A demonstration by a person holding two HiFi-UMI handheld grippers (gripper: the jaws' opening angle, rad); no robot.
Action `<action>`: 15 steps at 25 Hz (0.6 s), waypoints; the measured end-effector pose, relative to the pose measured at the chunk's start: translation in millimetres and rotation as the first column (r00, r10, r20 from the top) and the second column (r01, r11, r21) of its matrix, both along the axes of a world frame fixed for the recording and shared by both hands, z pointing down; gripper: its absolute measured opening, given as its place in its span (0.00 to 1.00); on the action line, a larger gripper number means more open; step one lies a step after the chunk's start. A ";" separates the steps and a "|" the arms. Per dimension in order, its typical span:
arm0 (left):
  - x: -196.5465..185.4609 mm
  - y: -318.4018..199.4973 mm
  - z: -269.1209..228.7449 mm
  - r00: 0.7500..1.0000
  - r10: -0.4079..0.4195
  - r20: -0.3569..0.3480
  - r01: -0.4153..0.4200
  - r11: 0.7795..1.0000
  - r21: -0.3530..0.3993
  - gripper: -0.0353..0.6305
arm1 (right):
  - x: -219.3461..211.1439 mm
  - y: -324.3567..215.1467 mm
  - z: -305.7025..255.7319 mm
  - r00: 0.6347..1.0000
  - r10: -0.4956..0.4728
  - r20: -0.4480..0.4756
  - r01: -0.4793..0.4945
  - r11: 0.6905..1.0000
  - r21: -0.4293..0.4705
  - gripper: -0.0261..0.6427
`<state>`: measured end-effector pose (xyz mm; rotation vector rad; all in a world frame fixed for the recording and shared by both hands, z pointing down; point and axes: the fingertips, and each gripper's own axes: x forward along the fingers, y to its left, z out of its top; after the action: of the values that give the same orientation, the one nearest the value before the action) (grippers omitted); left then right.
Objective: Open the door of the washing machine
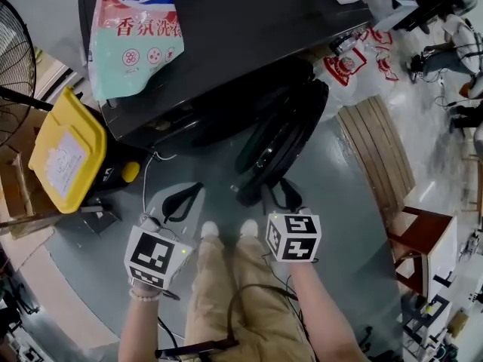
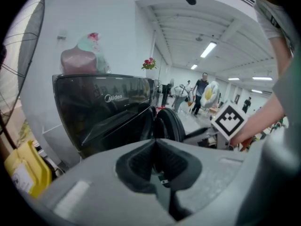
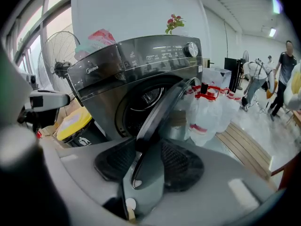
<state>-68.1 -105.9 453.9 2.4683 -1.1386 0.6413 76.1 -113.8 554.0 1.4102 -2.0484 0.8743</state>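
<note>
The washing machine (image 1: 226,44), a dark front loader, is seen at the far side of the scene, and its door (image 3: 160,112) is already swung open, out from the front towards the near side, so that the drum (image 3: 146,97) is exposed behind it. The door's free edge is reached by the right hand-held gripper (image 1: 278,194). Its jaws are held wide apart and the edge of the door is found between them, with a pad close on either side; firm pressure of the pads on it cannot be made out. The left hand-held gripper (image 1: 181,200) is held just left of the door, near the machine's front. Its jaws are closed together and nothing is carried in them. A detergent bag (image 1: 136,29) with a red top is laid on the left part of the machine's lid. A yellow-lidded bin (image 1: 66,151) is placed just left of the machine, and a fan (image 1: 15,66) is seen farther left. White bags with red print (image 1: 355,70) are stacked to the right of the machine, and beside them a wooden pallet (image 1: 381,153) is laid on the grey floor (image 1: 332,225).
</note>
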 end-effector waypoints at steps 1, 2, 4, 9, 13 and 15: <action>2.8 -0.5 -0.2 1.000 0.005 -0.001 -0.005 1.000 0.001 0.04 | 4.6 2.7 0.1 1.000 0.005 -0.002 -0.005 1.000 -0.003 0.29; 5.8 -0.7 -0.2 1.000 0.010 -0.002 -0.010 1.000 0.001 0.04 | 9.4 5.6 0.3 1.000 0.012 -0.001 -0.012 1.000 -0.006 0.29; 12.3 -0.8 0.4 1.000 0.020 -0.006 -0.020 1.000 -0.001 0.04 | 19.6 11.4 0.6 1.000 0.029 0.003 -0.029 0.999 -0.016 0.28; 29.6 -1.1 1.8 0.999 0.047 -0.015 -0.047 0.999 -0.001 0.04 | 46.1 25.7 1.0 0.998 0.057 -0.030 -0.057 0.998 -0.013 0.25; 42.8 -1.6 -0.4 0.998 0.063 -0.029 -0.063 0.998 0.004 0.04 | 73.7 36.4 0.2 0.993 0.077 -0.091 -0.077 0.997 0.006 0.23; 47.5 -2.1 -1.8 0.997 0.067 -0.030 -0.067 0.998 0.007 0.04 | 88.5 41.5 0.1 0.988 0.099 -0.116 -0.098 0.995 0.014 0.20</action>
<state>-20.6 -108.0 452.1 2.5223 -1.0515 0.6175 164.7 -72.4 554.2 1.5406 -1.9126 0.8041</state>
